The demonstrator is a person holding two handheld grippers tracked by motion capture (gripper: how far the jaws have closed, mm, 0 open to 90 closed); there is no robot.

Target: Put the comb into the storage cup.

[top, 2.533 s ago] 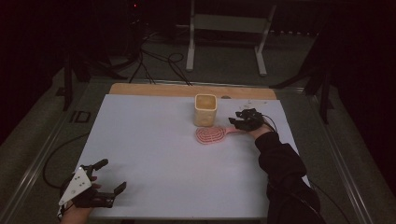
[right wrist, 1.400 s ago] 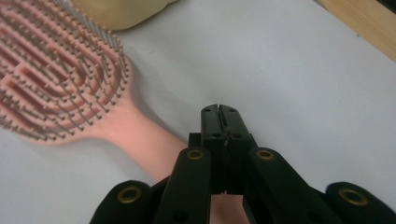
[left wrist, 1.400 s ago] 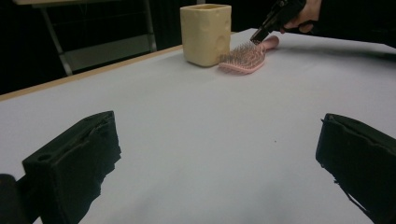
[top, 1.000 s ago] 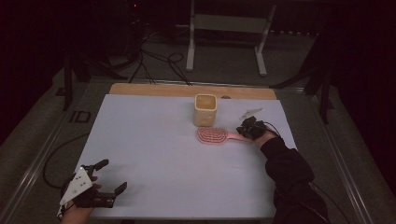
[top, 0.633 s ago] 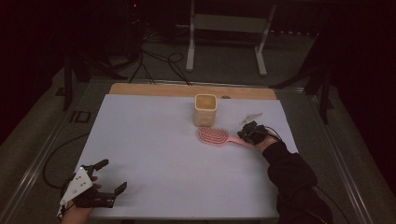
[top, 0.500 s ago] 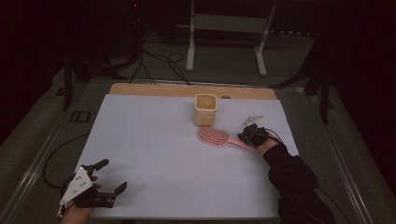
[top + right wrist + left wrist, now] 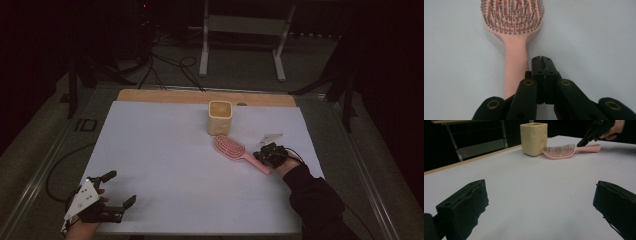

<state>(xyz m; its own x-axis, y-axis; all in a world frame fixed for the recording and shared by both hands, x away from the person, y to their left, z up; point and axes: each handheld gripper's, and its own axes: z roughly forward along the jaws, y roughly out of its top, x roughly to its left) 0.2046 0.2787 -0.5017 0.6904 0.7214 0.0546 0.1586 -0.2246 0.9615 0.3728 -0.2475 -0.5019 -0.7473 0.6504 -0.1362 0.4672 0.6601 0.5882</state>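
A pink hairbrush (image 7: 230, 148) lies bristles up on the white table sheet (image 7: 165, 150), its handle pointing to the near right. Just behind its head stands a yellow cup (image 7: 220, 117). My right gripper (image 7: 261, 156) is shut with nothing in it, its tips beside the handle's end. In the right gripper view its jaws (image 7: 541, 58) press together just right of the handle of the brush (image 7: 511, 22). My left gripper (image 7: 122, 186) rests open at the near left corner. From the left gripper view (image 7: 540, 205) I see the cup (image 7: 534, 138), the brush (image 7: 560, 152) and the right gripper (image 7: 580, 144) far off.
A wooden strip (image 7: 200, 96) runs along the table's far edge. Beyond it on the floor stand a metal frame (image 7: 245, 30) and loose cables (image 7: 170, 65). A sleeved forearm (image 7: 315, 195) comes in from the bottom right.
The right hand has drawn back toward the near right along the handle. The brush has shifted slightly right, its handle swung toward the near edge. The left gripper has kept still.
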